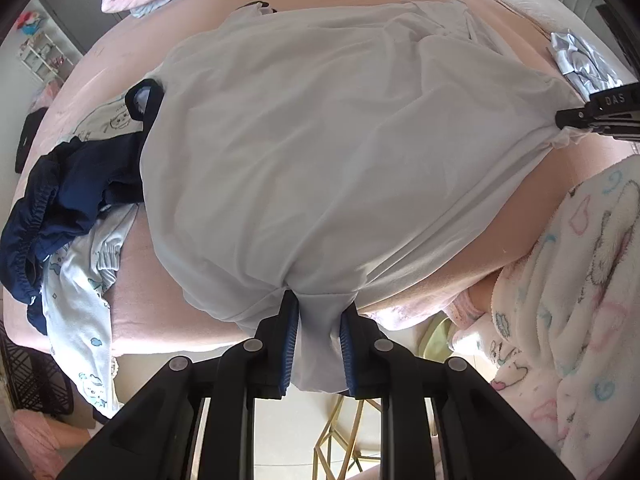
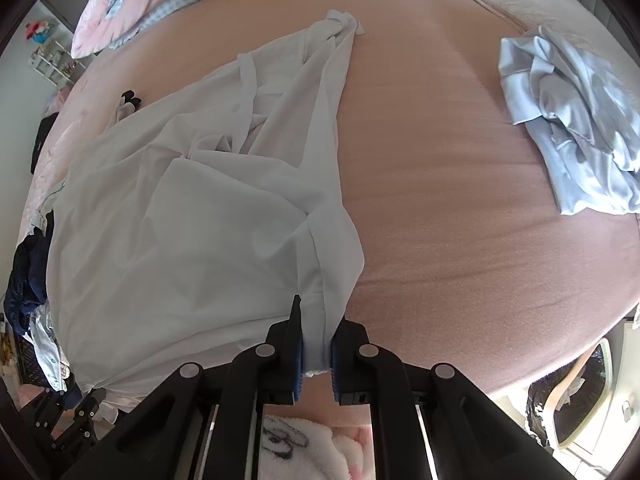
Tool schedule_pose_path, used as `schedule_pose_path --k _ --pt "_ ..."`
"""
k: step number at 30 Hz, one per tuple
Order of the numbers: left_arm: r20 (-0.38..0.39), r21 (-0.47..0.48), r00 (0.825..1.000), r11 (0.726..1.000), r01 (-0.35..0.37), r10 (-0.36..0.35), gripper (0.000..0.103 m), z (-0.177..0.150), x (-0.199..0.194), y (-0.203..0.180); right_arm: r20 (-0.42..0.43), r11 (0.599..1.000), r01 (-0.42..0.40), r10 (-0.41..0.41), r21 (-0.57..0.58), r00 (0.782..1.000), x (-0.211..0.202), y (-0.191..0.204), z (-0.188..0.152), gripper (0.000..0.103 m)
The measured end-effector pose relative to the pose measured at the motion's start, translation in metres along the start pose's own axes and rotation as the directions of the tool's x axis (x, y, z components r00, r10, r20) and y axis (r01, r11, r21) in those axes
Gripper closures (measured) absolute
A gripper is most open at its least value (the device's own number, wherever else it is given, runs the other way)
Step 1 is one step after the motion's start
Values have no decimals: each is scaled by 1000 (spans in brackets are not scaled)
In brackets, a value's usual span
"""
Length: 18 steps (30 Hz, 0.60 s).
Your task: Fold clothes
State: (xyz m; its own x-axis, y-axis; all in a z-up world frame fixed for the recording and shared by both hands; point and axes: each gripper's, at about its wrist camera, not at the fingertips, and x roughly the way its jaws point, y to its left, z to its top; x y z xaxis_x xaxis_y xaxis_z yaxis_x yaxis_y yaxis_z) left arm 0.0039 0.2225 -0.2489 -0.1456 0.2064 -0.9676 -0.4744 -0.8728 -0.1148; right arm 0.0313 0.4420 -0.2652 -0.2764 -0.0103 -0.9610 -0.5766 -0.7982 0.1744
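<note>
A large white garment (image 1: 320, 140) lies spread and wrinkled over a pink bed (image 1: 520, 208). My left gripper (image 1: 318, 322) is shut on the garment's near hem, with cloth bunched between its blue pads. In the right wrist view my right gripper (image 2: 318, 334) is shut on another edge of the same white garment (image 2: 180, 240), a fold of which runs between its fingers. The left wrist view also shows the right gripper's tip (image 1: 568, 118) at the far right, pinching a gathered corner. The stretch of hem between the two grips is pulled fairly taut.
A heap of navy clothes (image 1: 60, 208) and pale printed baby clothes (image 1: 80, 300) lies to the left. A silvery-blue satin garment (image 2: 576, 136) sits on the bed's right side. A fluffy printed blanket (image 1: 572, 300) is near right. Pink pillows (image 2: 120, 8) are at the far end.
</note>
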Motion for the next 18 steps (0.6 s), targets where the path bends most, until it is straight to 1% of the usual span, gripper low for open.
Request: schedule_pose_path --k 3,6,10,13,15,18 --pt "1 -17 1000 999 28 -28 85 0 -4 3 19 998 52 -51 -22 999 -8 -3 -7 96" --pt "16 16 1000 1000 8 -8 85 -2 -10 -2 14 994 97 -97 -39 995 -12 -10 -20 96" --pt "19 24 1000 1000 7 -7 86 -7 -14 -4 -8 992 120 -120 -42 993 -11 -20 -35 96" --pt "11 19 1000 1000 3 -3 86 -10 -14 -3 -17 992 123 -123 -25 992 -9 -28 -43 96" --pt "2 14 1000 1000 -5 5 86 -3 -9 8 -24 991 132 -132 -21 991 -8 -33 -49 96" --pt "-10 -14 1000 1000 18 -18 86 -5 -7 15 -30 992 121 -122 -25 992 -5 -34 -55 96"
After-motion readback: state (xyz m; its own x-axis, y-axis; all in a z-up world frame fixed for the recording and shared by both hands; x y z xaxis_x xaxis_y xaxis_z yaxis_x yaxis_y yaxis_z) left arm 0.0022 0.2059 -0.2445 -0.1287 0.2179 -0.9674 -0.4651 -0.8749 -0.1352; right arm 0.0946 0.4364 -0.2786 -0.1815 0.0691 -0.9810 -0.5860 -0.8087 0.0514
